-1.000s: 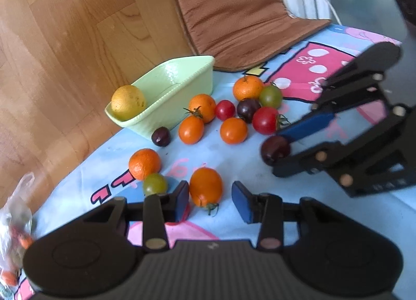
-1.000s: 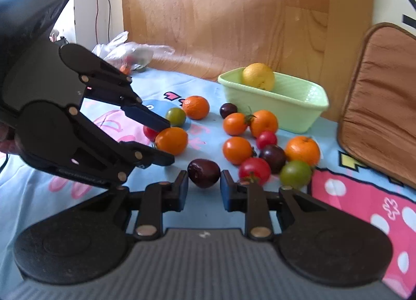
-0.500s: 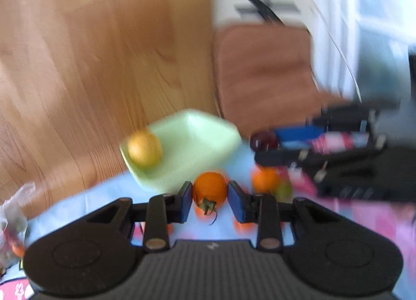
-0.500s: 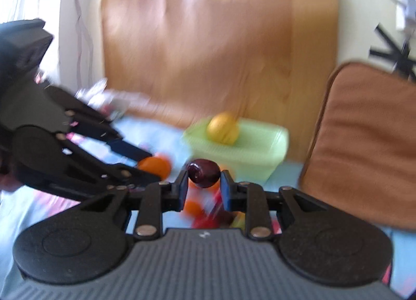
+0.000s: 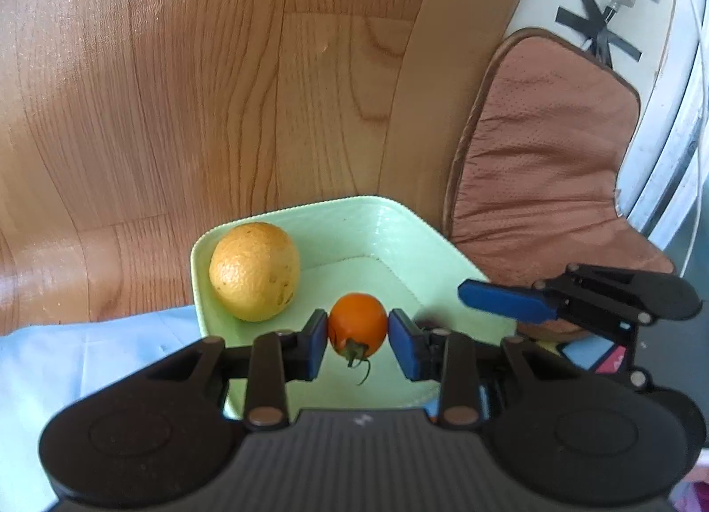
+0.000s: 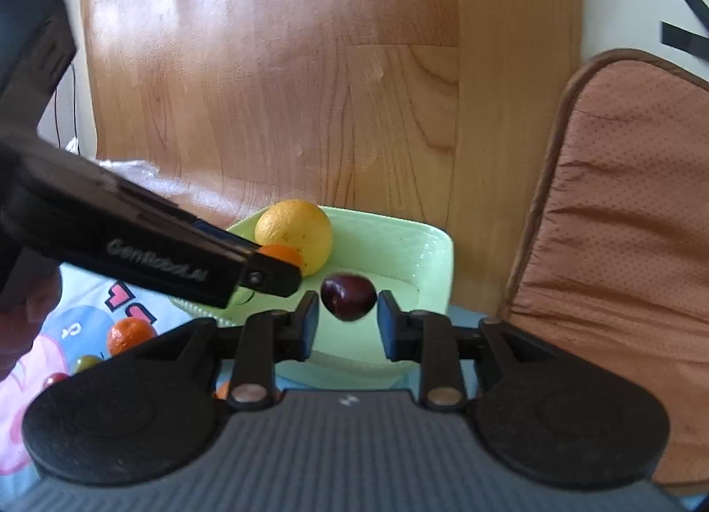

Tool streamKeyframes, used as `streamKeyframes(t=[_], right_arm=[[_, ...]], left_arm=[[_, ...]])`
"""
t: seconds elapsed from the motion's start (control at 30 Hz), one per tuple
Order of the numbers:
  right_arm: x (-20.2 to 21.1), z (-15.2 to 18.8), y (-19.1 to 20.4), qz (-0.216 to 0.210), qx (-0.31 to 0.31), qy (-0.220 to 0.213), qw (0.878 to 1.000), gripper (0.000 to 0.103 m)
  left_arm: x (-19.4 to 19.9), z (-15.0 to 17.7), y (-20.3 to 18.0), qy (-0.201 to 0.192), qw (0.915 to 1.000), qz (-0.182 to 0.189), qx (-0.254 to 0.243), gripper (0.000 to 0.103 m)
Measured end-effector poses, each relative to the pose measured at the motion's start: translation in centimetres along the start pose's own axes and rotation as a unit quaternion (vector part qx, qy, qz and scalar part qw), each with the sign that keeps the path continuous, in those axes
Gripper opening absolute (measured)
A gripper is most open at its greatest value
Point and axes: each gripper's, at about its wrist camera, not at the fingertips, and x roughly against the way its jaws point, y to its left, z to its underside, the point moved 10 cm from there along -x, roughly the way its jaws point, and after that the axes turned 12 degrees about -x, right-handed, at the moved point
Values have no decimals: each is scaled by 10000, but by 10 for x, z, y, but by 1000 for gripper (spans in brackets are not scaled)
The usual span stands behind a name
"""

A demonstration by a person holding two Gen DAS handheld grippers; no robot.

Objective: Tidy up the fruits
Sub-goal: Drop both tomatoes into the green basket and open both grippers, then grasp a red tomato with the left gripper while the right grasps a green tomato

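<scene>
My left gripper (image 5: 358, 337) is shut on an orange tomato (image 5: 357, 325) with a green stem and holds it over the pale green bowl (image 5: 399, 219). A yellow orange (image 5: 254, 270) lies in the bowl's left corner. My right gripper (image 6: 347, 317) hangs over the same bowl (image 6: 425, 241) with a dark red tomato (image 6: 348, 295) between its pads; small gaps show on both sides of the fruit. The left gripper and its orange tomato (image 6: 283, 256) cross the right wrist view. The right gripper's blue fingers (image 5: 505, 301) reach in from the right in the left wrist view.
A brown cushion (image 5: 545, 166) leans behind the bowl at the right. A wood-grain panel (image 5: 221, 68) stands behind. More fruit lies on the cartoon cloth at lower left: a mandarin (image 6: 130, 334), a green tomato (image 6: 86, 362) and a red one (image 6: 55, 379).
Both grippers closed on fruit at the cloth, lifted it and carried it over the green bowl. The right gripper's jaws now stand slightly wider around the dark tomato.
</scene>
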Motion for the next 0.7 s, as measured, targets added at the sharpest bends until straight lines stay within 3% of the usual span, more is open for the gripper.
streamKeyframes(t=[0.13,0.27,0.47,0.57,0.7], right_arm=[[-5,0,3,84,209,-57,9997,44],[18,-6,0,54,44,-244,9997,44],[96,20,12,-188,-222,-360,9989,44],[123,47,19,-221,-316,-240,9990,44],[125,71,24,-83,-474,3,9988,44]], left_arm=[[10,7,5,37,9999,-107,23,32],[65,20,20,-413,9987,-222,210,33],[153,98,20,-682,9929,-955,217,38],[161,126,7,-706,9917,-1010,356,46],[149,135,-10,-657,9931,-885,401,55]])
